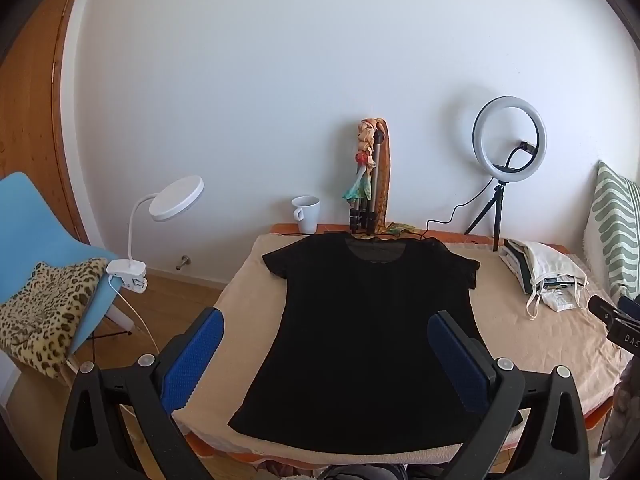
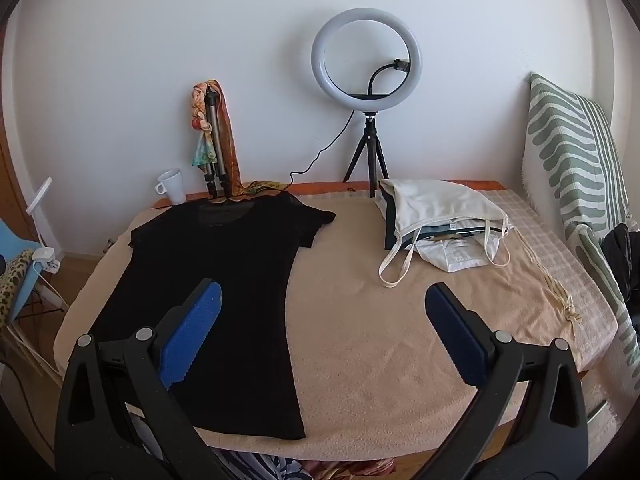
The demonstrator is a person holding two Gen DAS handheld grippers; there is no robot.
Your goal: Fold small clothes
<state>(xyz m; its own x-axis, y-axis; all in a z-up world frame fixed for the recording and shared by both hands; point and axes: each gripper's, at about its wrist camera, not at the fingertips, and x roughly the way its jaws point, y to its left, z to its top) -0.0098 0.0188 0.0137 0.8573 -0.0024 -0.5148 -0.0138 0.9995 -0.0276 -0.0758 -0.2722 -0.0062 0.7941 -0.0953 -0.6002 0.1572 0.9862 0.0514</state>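
Note:
A black short-sleeved T-shirt (image 1: 368, 312) lies flat on the beige towel (image 1: 248, 300) over the table, collar toward the wall and hem toward me. My left gripper (image 1: 326, 322) hovers open above the shirt's lower half, blue pads wide apart, nothing between them. In the right wrist view the same T-shirt (image 2: 224, 280) lies to the left. My right gripper (image 2: 324, 294) is open over the bare towel (image 2: 380, 320) beside the shirt's right edge, its left pad over the cloth. The tip of the right gripper (image 1: 616, 316) shows at the right edge of the left wrist view.
A pile of folded pale clothes (image 2: 440, 220) sits at the back right. Along the wall stand a ring light on a tripod (image 2: 366, 64), a folded tripod with a scarf (image 2: 214, 132) and a white mug (image 2: 172, 186). A striped cushion (image 2: 576, 168) is right, a blue chair (image 1: 36, 224) and clip lamp (image 1: 168, 200) left.

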